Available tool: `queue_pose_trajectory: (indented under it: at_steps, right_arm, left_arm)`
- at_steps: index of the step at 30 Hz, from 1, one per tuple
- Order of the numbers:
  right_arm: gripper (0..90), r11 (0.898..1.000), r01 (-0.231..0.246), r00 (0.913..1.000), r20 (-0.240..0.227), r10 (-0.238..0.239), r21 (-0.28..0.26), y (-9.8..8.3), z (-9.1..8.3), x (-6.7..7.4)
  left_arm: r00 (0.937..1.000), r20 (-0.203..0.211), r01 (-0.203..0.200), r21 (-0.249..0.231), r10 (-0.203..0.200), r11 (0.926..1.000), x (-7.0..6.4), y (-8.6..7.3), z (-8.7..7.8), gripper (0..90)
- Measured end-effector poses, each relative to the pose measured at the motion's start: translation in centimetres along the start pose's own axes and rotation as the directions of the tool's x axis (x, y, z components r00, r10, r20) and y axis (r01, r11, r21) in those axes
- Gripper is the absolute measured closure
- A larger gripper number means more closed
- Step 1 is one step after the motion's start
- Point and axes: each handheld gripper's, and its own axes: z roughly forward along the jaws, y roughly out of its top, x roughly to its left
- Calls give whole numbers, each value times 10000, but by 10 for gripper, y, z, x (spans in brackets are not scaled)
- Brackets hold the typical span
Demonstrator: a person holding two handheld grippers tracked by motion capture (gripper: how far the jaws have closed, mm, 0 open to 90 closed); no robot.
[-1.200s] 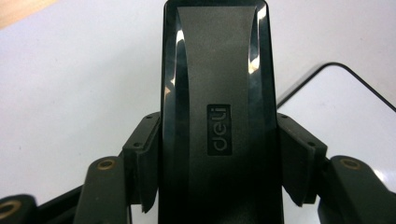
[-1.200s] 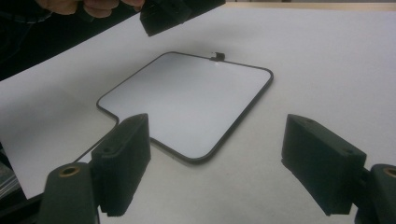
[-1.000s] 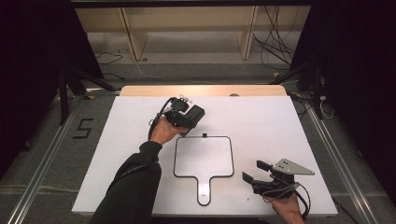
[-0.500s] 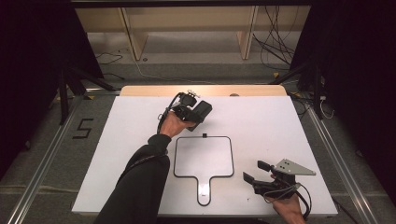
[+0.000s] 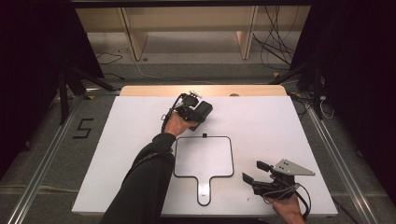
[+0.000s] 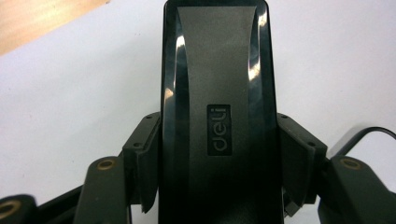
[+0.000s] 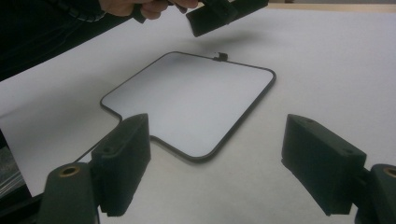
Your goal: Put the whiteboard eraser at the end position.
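A paddle-shaped white board (image 5: 204,156) with a thin black rim and a short handle lies flat on the white table top (image 5: 289,126). My left gripper (image 5: 194,112) hovers just beyond the board's far edge. It is shut on a black oblong block (image 5: 203,112) marked "deli" (image 6: 219,93), which its pads (image 6: 147,158) clamp from both sides. The right gripper view has that block (image 7: 224,14) above the board (image 7: 187,98). My right gripper (image 5: 255,171) rests near the front right of the table, open (image 7: 223,163), nothing between its pads (image 7: 123,158), facing the board.
A wooden strip (image 5: 154,90) runs along the table's far edge. Beyond it stand shelf legs (image 5: 245,42) and loose cables (image 5: 275,28) on the floor. A "5" mark (image 5: 83,128) is on the floor at left. Metal rails (image 5: 336,158) flank the table.
My left hand has carried the black block to the right and a little lower, toward the board's far edge. The right gripper has kept still.
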Motion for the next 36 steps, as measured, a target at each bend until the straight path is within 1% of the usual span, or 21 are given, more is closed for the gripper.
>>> queue_pose_trajectory:
  at_steps: [5,6,7,8,10,11,13,14,15,20,24,27,28,30,33,36]
  right_arm:
    - [245,10000,-19,10000,0,19,-18,0,0,0]
    - [245,10000,-34,10000,-14,34,-15,0,0,0]
    - [245,10000,-27,10000,-7,27,-17,0,0,0]
    - [245,10000,-23,10000,-6,23,-21,0,0,0]
    - [245,10000,-29,10000,-11,29,-23,0,0,0]
    - [245,10000,-27,10000,-10,27,-22,0,0,0]
    - [245,10000,3,10000,-12,-3,-44,0,0,0]
    - [245,10000,-10,10000,-23,10,-37,0,-1,0]
    - [245,10000,-12,10000,-25,12,-41,0,-1,0]
    - [245,10000,3,10000,-28,-3,-49,0,0,0]
    - [245,10000,-30,10000,-34,30,-55,0,-1,0]
    - [245,10000,-22,10000,-24,21,-50,0,-1,0]
    - [245,10000,-31,10000,-31,31,-48,0,-1,0]
    - [245,10000,-25,10000,-21,25,-54,0,-1,0]
    - [245,10000,-35,10000,-23,35,-50,0,-1,0]
    - [245,10000,-34,10000,-25,34,-54,0,-1,0]
  left_arm:
    - [10000,-34,3,241,-2,9997,3,-3,7,400]
    - [10000,-18,94,208,-94,9997,2,-4,9,400]
    - [10000,-59,50,299,-48,9995,2,-4,9,399]
    - [9999,-136,13,280,-10,9996,2,-5,10,399]
    - [9999,-127,85,319,-81,9995,3,-5,12,399]
    - [9999,-129,28,350,-24,9994,4,-4,12,399]
    - [9998,-174,119,348,-113,9993,4,-4,15,399]
    - [9998,-211,73,402,-64,9992,5,-4,16,399]
    - [9997,-215,116,363,-108,9993,5,-3,17,399]
    - [9997,-242,81,498,-69,9987,5,-3,21,399]
    - [9995,-284,143,528,-129,9985,5,-3,25,398]
    - [9995,-304,132,605,-114,9981,5,-3,26,398]
    - [9994,-328,125,563,-107,9983,5,-3,27,398]
    - [9992,-337,229,605,-209,9979,5,-3,27,398]
    - [9993,-333,215,584,-196,9981,4,-3,28,397]
    - [9990,-412,196,635,-170,9978,4,-3,29,396]
